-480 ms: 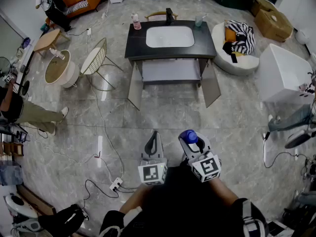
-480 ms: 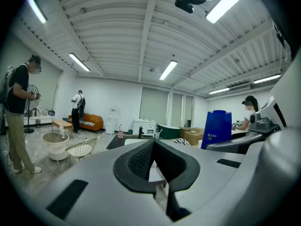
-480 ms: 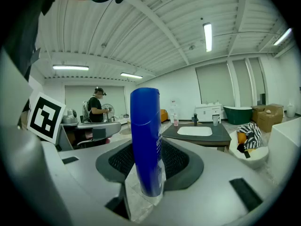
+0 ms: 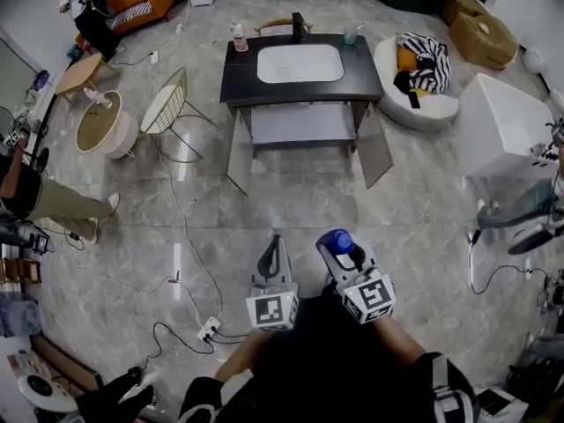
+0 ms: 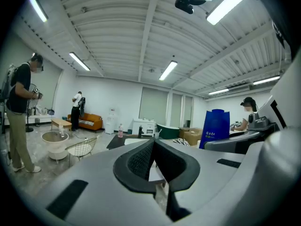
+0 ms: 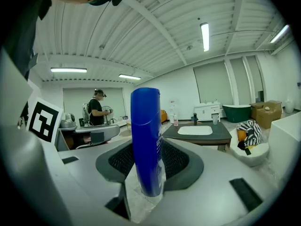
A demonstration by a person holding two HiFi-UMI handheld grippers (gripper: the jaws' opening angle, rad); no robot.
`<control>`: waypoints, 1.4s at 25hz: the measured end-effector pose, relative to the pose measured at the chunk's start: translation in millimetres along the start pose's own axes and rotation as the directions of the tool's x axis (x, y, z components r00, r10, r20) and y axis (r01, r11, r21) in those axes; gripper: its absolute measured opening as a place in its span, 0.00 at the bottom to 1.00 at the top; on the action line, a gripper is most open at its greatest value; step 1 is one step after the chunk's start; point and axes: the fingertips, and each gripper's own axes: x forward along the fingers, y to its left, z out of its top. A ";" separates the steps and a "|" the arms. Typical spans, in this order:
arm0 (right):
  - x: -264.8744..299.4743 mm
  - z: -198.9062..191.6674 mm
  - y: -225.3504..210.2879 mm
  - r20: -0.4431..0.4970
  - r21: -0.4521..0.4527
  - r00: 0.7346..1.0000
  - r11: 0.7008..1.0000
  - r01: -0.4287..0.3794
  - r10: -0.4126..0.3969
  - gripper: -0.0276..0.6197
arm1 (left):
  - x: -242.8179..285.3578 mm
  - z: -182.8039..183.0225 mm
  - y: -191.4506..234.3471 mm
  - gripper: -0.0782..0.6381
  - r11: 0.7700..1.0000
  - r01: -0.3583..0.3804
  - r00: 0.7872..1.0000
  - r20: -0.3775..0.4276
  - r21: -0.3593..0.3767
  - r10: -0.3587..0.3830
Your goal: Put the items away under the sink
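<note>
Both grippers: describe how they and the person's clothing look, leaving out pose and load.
The left gripper and right gripper are alike: pale grey moulded shells that taper to black, finely ribbed pads. The shells have a few black slot-shaped marks. Each carries a white cube printed with black square markers. The person wears a black top.
</note>
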 end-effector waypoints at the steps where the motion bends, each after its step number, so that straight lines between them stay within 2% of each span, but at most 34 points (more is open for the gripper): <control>1: 1.0 0.6 2.5 0.003 0.003 1.000 1.000 0.002 -0.002 0.29 | -1.7 -0.3 2.8 0.13 1.000 0.001 1.000 0.001 0.001 -0.001; 5: 9.1 1.5 13.0 0.000 0.011 1.000 1.000 0.014 -0.014 0.29 | -8.0 -8.7 19.4 0.13 1.000 0.003 1.000 -0.029 0.011 -0.002; 8: 17.5 0.2 22.1 -0.001 0.014 1.000 1.000 0.025 -0.025 0.29 | -10.8 -9.2 31.5 0.13 1.000 0.014 0.999 -0.035 -0.014 -0.015; 12: 32.1 -4.2 24.1 0.006 0.028 0.999 0.999 0.041 -0.041 0.29 | -8.6 -27.9 44.5 0.13 0.998 0.052 0.995 -0.092 0.019 -0.050; 17: 59.1 -2.3 9.4 0.006 0.031 1.000 0.999 0.007 -0.007 0.29 | 14.4 -25.3 52.7 0.13 1.000 0.019 0.997 -0.071 -0.002 -0.019; 20: 84.0 7.1 -17.7 0.014 0.011 1.000 1.000 -0.018 0.018 0.29 | 47.1 -15.9 55.4 0.13 0.999 -0.037 0.999 -0.039 -0.037 0.035; 25: 137.4 23.2 -79.3 0.008 -0.014 0.998 0.997 -0.070 0.070 0.29 | 113.7 -19.9 60.8 0.13 0.995 -0.101 0.993 -0.066 0.015 0.101; 31: 200.6 46.6 -147.7 -0.003 -0.072 0.987 0.984 -0.163 0.163 0.29 | 200.7 -8.9 56.0 0.13 0.985 -0.174 0.984 -0.036 0.011 0.174; 35: 238.3 51.4 -181.3 -0.010 -0.088 0.981 0.977 -0.196 0.196 0.29 | 242.8 -1.2 58.0 0.13 0.975 -0.223 0.975 -0.020 -0.007 0.223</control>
